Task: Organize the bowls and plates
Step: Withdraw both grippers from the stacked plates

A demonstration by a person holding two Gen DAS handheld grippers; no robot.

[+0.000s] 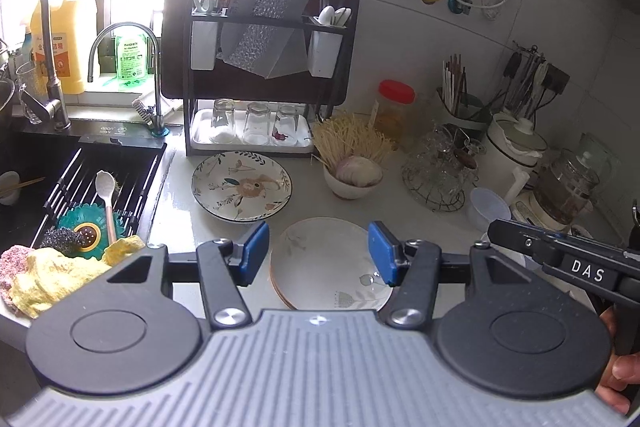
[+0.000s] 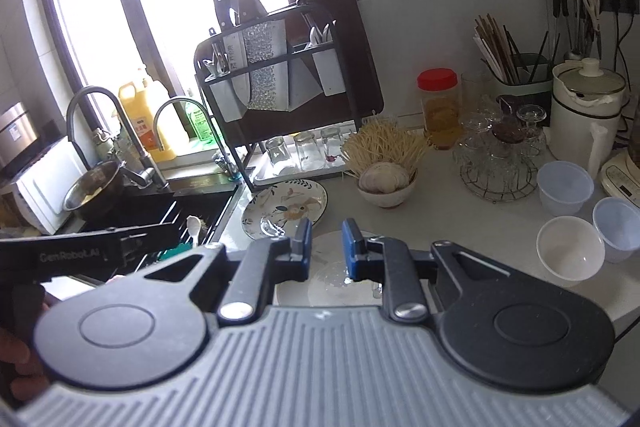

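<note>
On the white countertop (image 1: 400, 211) beside the sink (image 1: 48, 187), we find two plates. A patterned plate (image 1: 241, 185) lies flat in front of the black rack (image 1: 260, 67). A plain white plate (image 1: 328, 263) lies nearer to us, just beside the first.

We hold the left gripper (image 1: 322, 253) above the white plate with its jaws moderately open; nothing is between them. We hold the right gripper (image 2: 326, 249) above the same plate (image 2: 340, 279) with its jaws nearly together, leaving a narrow gap; they grip nothing.

From the right wrist camera we see the patterned plate (image 2: 284, 207) behind the gripper, a small bowl of garlic (image 2: 386, 187) beyond it, and three empty bowls (image 2: 570, 253) grouped at the right. Upturned glasses (image 1: 256, 123) stand on the rack's tray.
</note>
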